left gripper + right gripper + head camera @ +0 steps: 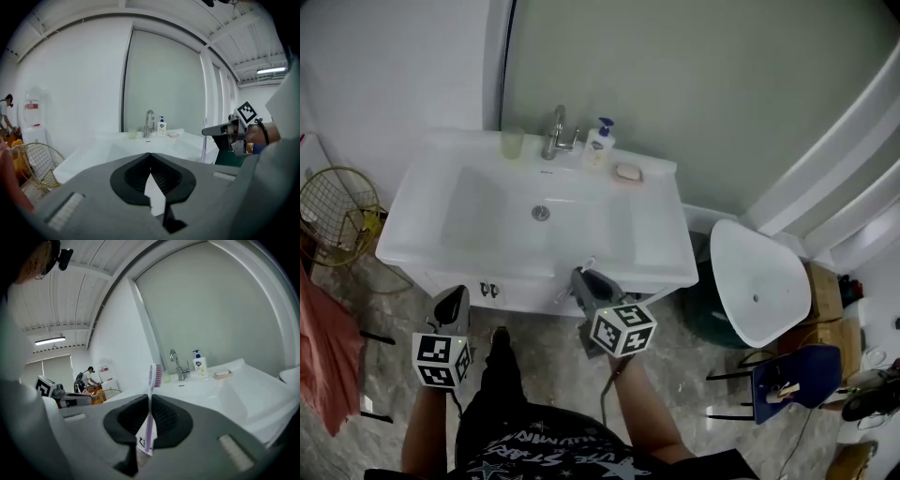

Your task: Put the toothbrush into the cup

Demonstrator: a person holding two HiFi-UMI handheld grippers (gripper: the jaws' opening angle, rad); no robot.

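A pale green cup (513, 142) stands on the back left corner of the white washbasin (441, 253), left of the tap (555, 133). My right gripper (582, 278) is at the basin's front edge, shut on a lilac toothbrush (150, 408) that stands upright between the jaws, its pink bristles (158, 375) at the top. In the right gripper view (150, 398) the cup (165, 377) shows just behind the brush head. My left gripper (455, 298) hangs in front of the cabinet, lower left, jaws closed and empty (150, 155). From it the cup (132, 134) is far ahead.
A soap bottle (600, 145) and a soap dish (628, 172) sit right of the tap. A gold wire basket (337, 216) stands left of the cabinet. A white tub-shaped fixture (759, 281) and a blue chair (797, 375) are on the right. A person (86, 376) stands far off.
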